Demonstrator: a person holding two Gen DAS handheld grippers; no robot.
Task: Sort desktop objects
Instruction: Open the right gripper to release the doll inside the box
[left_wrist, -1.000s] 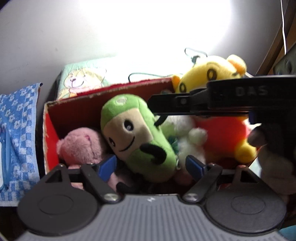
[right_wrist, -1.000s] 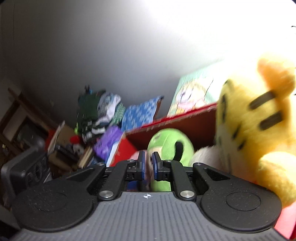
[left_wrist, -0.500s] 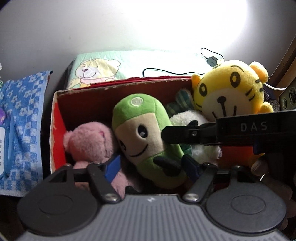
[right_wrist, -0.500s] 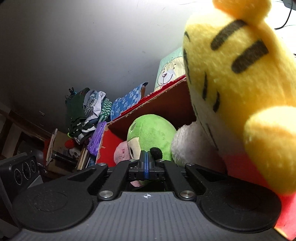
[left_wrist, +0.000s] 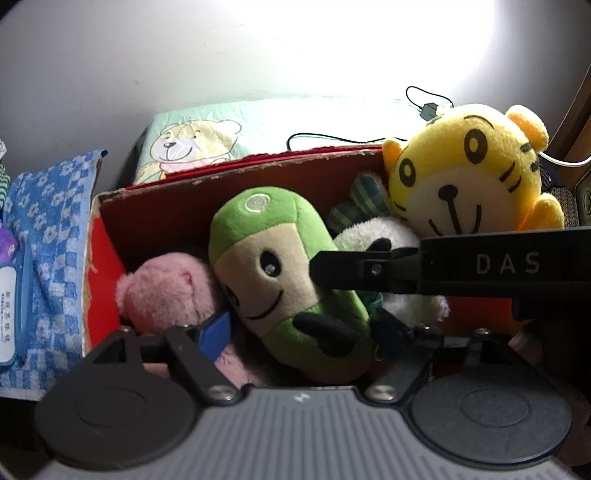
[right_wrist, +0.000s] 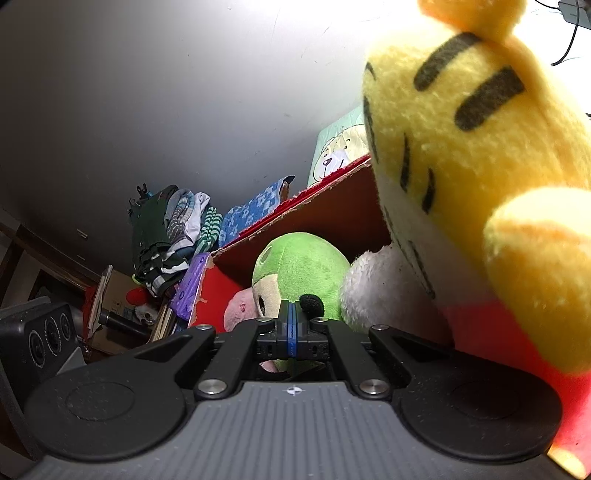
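A blue flowery towel (left_wrist: 55, 236) lies far left. Next to it is a red box (left_wrist: 107, 251) full of soft toys. A pink toy (left_wrist: 166, 291) sits at the box's left end. The green toy (left_wrist: 280, 273) lies in the middle, and the left gripper (left_wrist: 306, 330) is wide open around its lower end. The right gripper (left_wrist: 332, 271) reaches across in front of the green toy's face, pinched tight with nothing between its fingers. A yellow tiger toy (left_wrist: 469, 177) sits at the right end.
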